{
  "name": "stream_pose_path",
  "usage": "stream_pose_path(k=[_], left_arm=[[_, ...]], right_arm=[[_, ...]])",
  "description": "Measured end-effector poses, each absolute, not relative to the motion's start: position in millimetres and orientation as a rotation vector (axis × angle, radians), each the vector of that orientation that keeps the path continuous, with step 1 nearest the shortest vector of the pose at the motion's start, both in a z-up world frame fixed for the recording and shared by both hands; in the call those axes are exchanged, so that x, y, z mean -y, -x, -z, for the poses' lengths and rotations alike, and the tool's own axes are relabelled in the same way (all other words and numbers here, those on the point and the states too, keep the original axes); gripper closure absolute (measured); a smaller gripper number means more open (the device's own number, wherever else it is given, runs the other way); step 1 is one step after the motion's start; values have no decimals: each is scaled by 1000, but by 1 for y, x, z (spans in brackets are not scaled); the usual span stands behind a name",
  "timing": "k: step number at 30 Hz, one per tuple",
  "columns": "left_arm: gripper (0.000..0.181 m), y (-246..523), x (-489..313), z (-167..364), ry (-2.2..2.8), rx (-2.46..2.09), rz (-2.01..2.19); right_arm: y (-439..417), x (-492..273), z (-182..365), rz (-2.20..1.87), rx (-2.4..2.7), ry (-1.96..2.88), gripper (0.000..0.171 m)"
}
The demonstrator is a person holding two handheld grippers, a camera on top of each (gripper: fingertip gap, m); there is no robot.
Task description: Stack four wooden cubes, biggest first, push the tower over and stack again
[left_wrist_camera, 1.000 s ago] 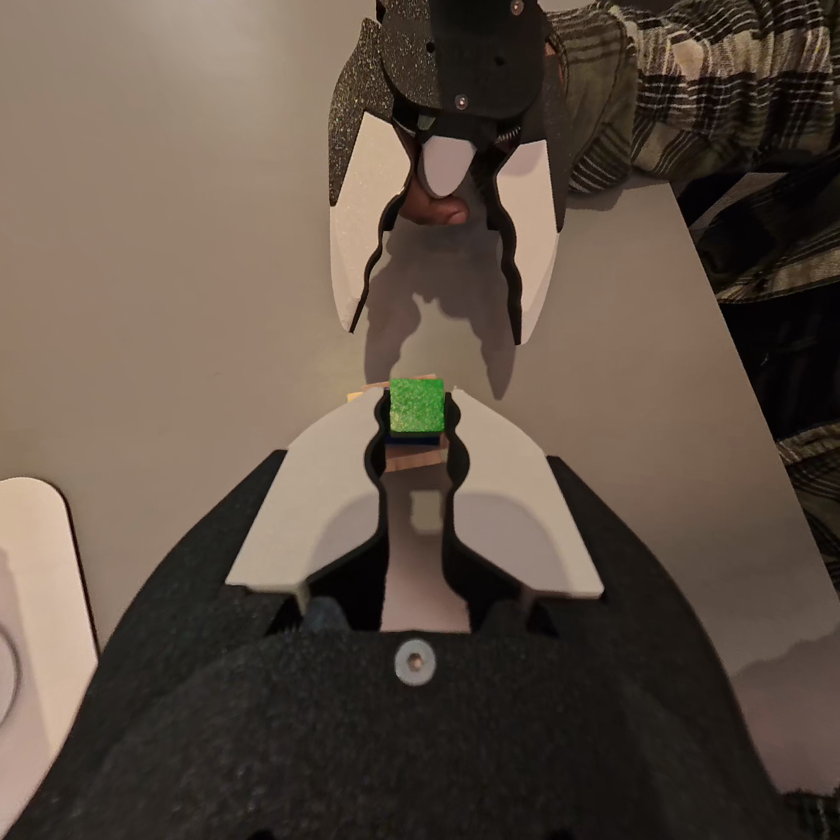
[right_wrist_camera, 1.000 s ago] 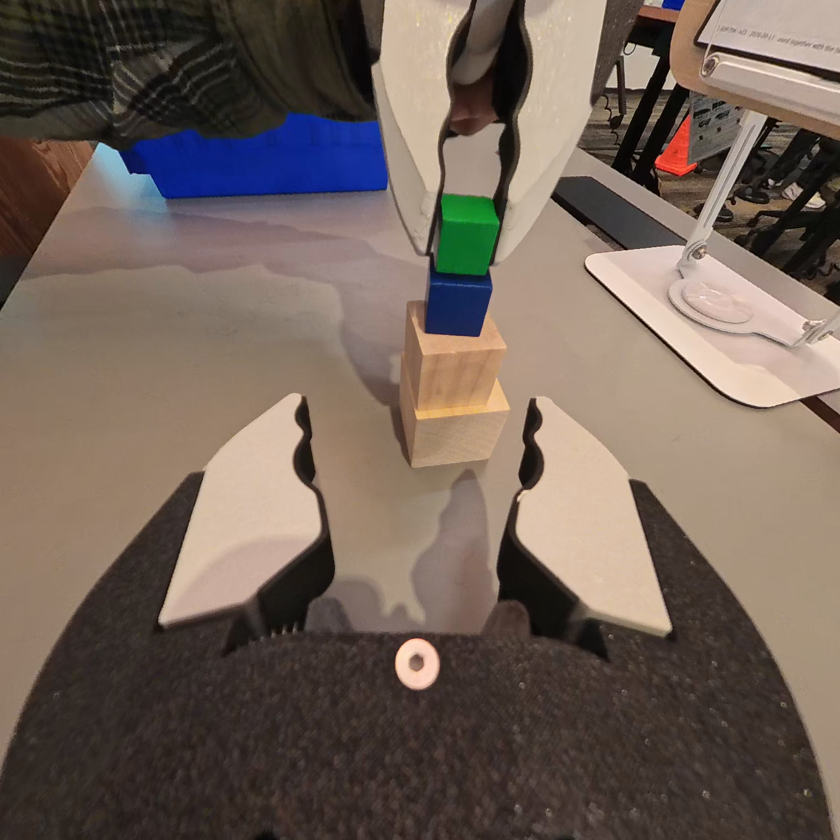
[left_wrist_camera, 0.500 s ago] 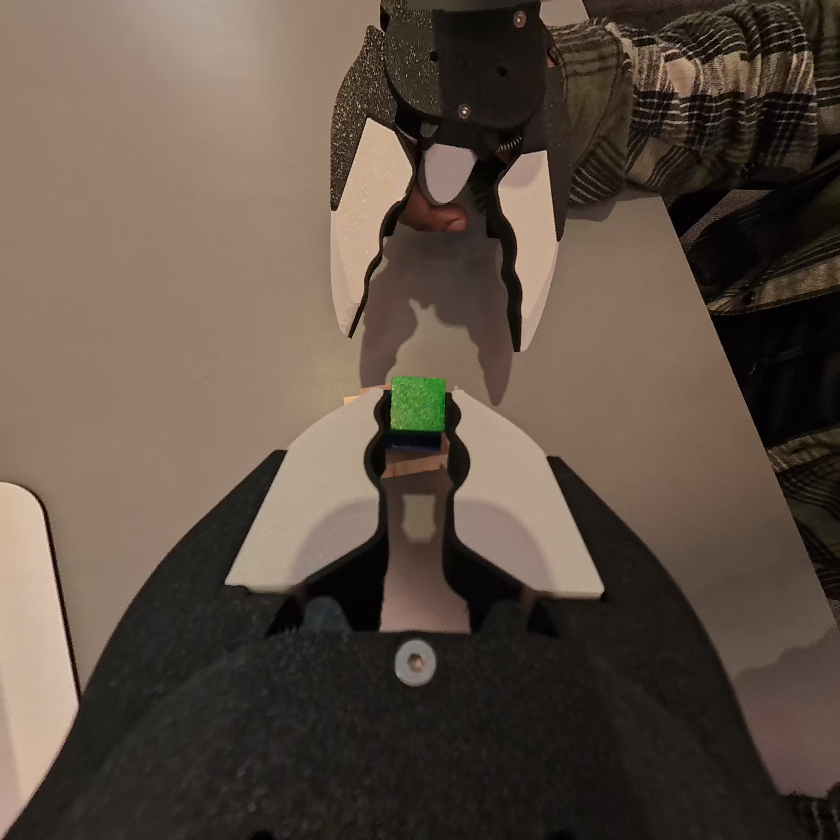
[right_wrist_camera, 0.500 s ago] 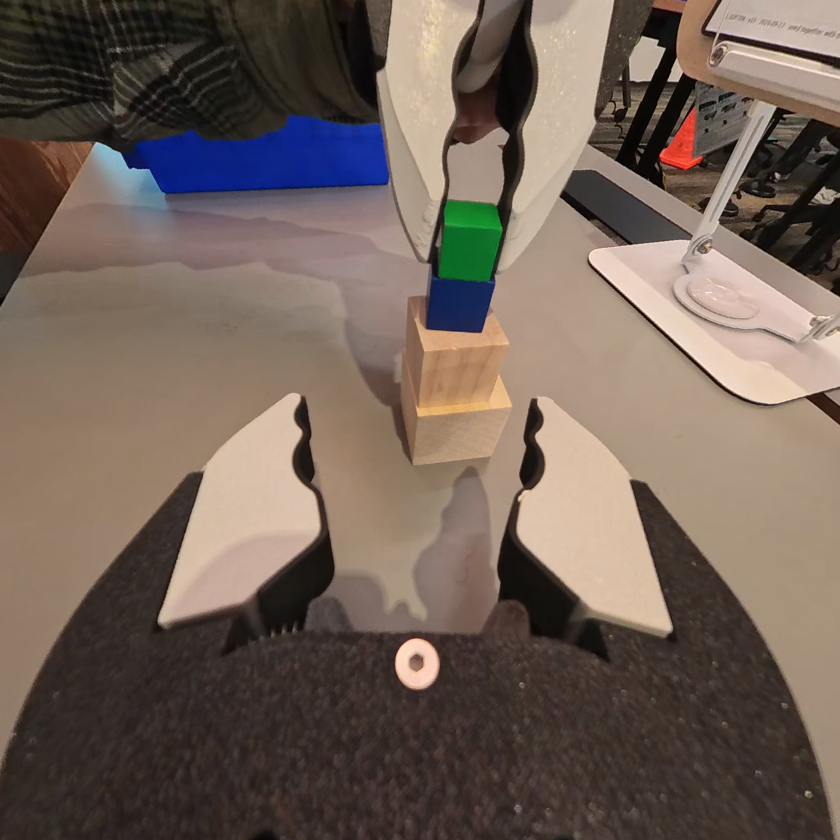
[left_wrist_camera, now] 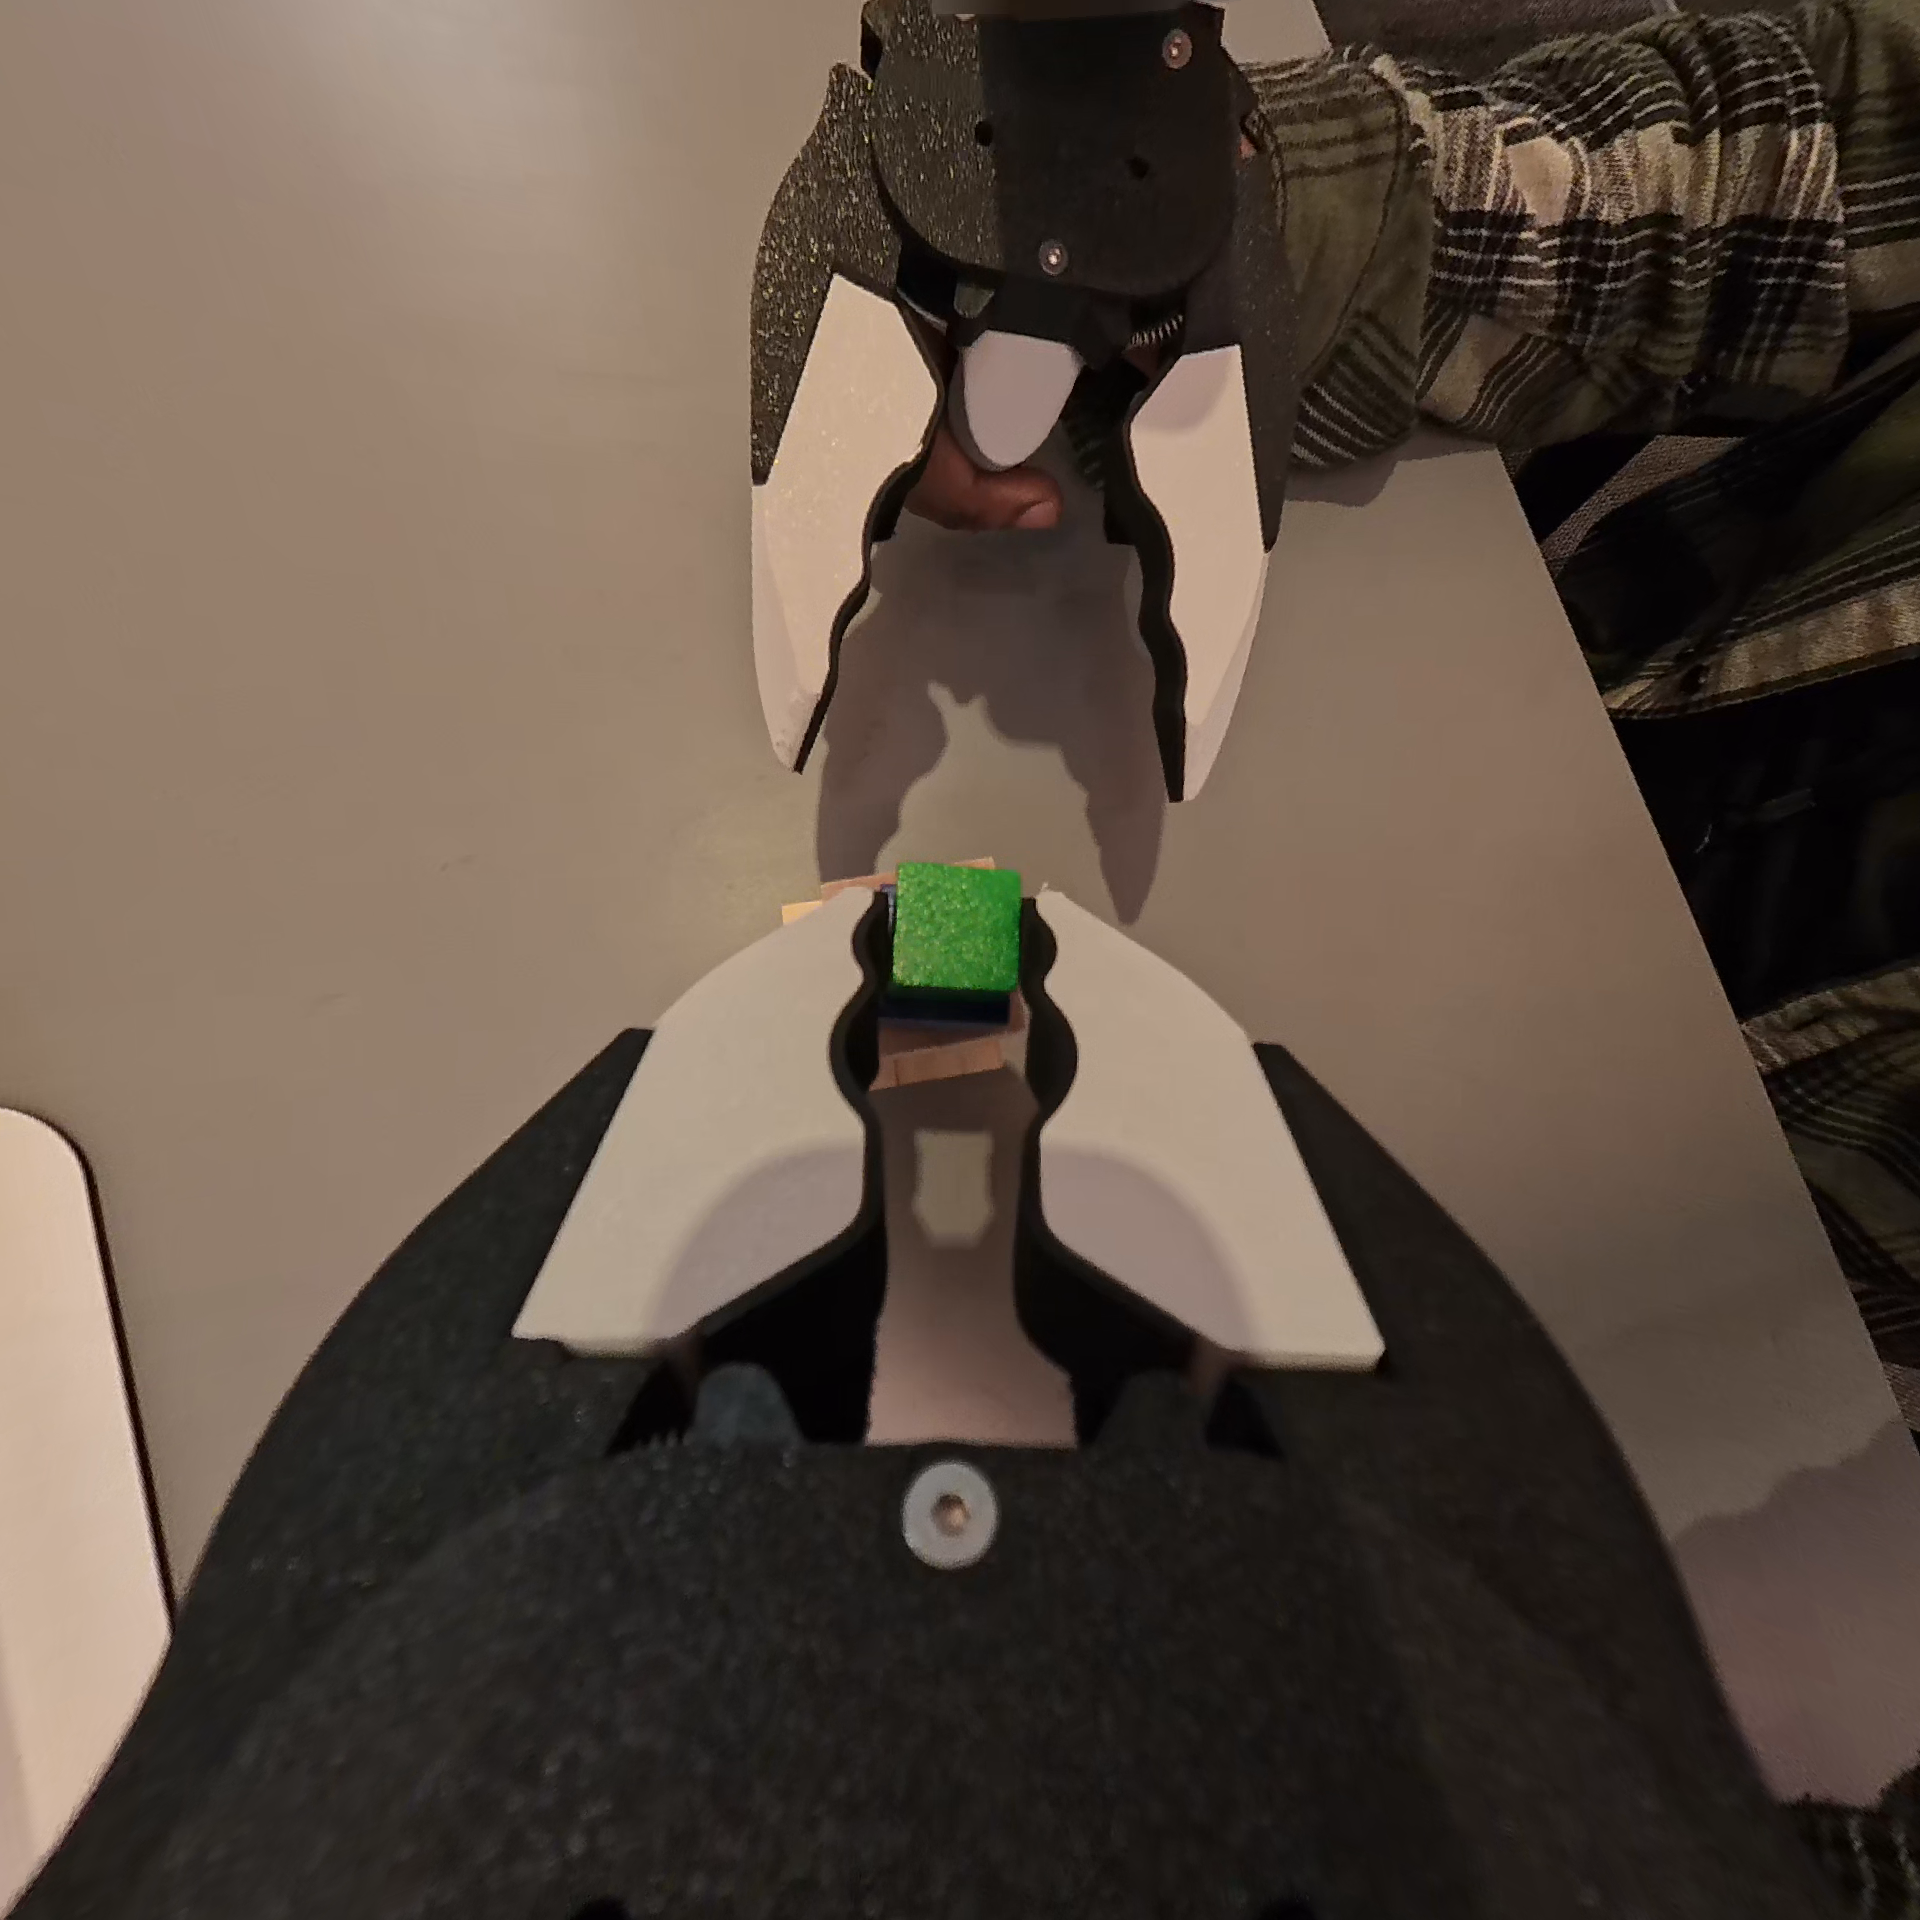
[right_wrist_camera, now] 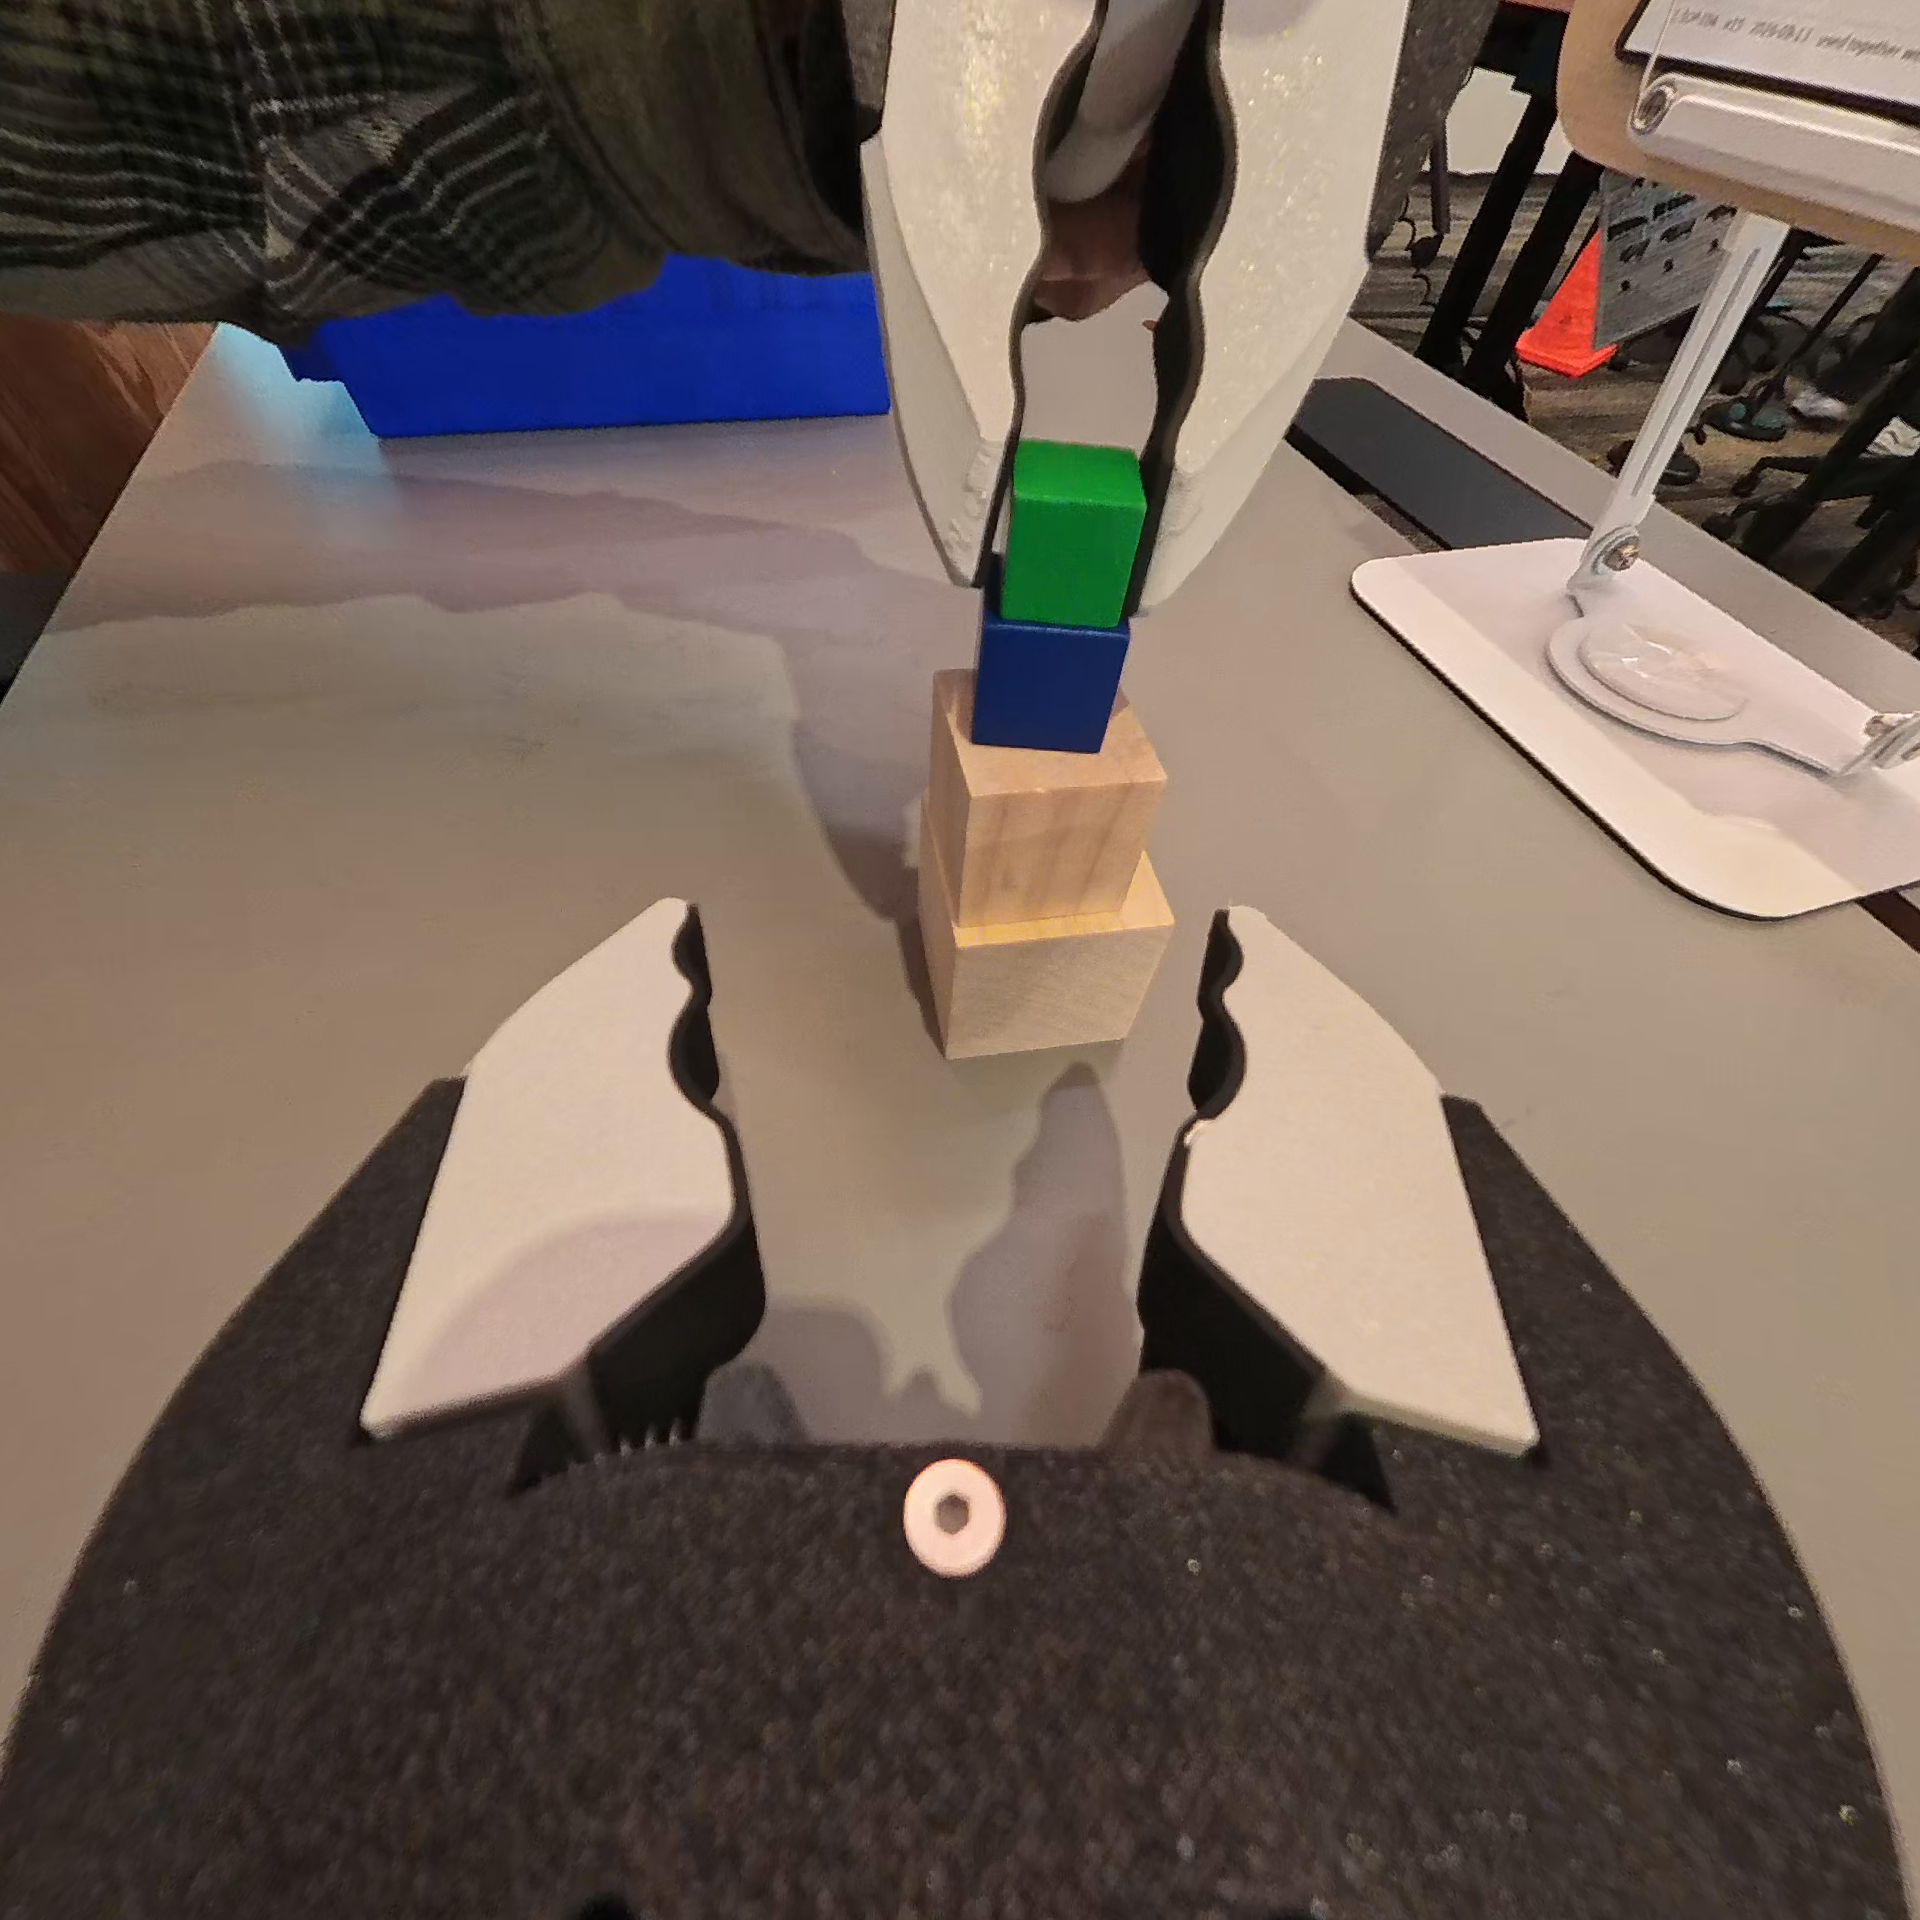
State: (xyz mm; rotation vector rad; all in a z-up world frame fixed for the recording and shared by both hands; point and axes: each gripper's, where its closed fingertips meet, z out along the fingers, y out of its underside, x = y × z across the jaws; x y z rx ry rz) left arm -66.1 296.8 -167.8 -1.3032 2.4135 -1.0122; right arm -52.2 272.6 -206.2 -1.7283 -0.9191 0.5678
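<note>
While the tower stands four cubes high on the grey table (right_wrist_camera: 416,831), its contents read from the bottom up as follows.

Item one: largest plain wooden cube (right_wrist_camera: 1044,977), resting on the table, just ahead of the right gripper's fingers.

Item two: second plain wooden cube (right_wrist_camera: 1039,821), set on the first, slightly back and left of its front edge.

Item three: blue cube (right_wrist_camera: 1049,681), seated on the second wooden cube, smaller in footprint.

Item four: green cube (right_wrist_camera: 1070,535), topmost, resting on the blue one. From the left wrist view its top face (left_wrist_camera: 954,927) hides most of the stack, with a sliver of blue and pale wood below it.

Left gripper (left_wrist_camera: 954,930): comes down from above, its two white fingers pinching the green cube on opposite sides; in the right wrist view (right_wrist_camera: 1070,540) the tips sit flush against the cube's flanks.

Right gripper (right_wrist_camera: 951,997): low over the table, fingers spread wide, holding nothing, pointed at the tower's base without touching it. In the left wrist view (left_wrist_camera: 987,779) it faces the tower from the far side.

Surroundings: white stand base (right_wrist_camera: 1621,717) at right, blue box (right_wrist_camera: 623,353) at the table's far edge, plaid sleeve (left_wrist_camera: 1610,208).
</note>
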Motion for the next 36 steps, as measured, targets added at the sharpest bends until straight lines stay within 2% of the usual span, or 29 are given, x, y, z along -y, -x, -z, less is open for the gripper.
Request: stream_pose_path(k=[3, 10, 14, 18, 25, 26, 29, 34, 36], left_arm=[[154, 66, -296, 168, 1301, -2414, 1018], [121, 67, -297, 153, 1299, -2349, 1058], [98, 79, -306, 117, 1343, -2091, 1117], [84, 116, -313, 96, 1430, -1703, 1117], [81, 210, -295, 98, 1532, -1146, 1046], [80, 221, -293, 101, 1553, -1094, 1042], [80, 247, -290, 111, 1605, -976, 1005], [84, 277, -295, 121, 1622, -852, 898], [82, 285, -295, 123, 1656, -866, 864]], right_arm=[[52, -273, 206, -567, 919, 1729, 81], [50, -274, 207, -562, 906, 1734, 79], [47, -275, 209, -556, 892, 1763, 78], [38, -277, 213, -531, 840, 1842, 80], [18, -277, 202, -468, 688, 1973, 91], [13, -276, 200, -432, 677, 2006, 96], [-3, -262, 206, -379, 623, 2214, 124], [-33, -247, 222, -355, 110, 2582, 171], [-33, -245, 224, -354, -23, 2643, 171]])
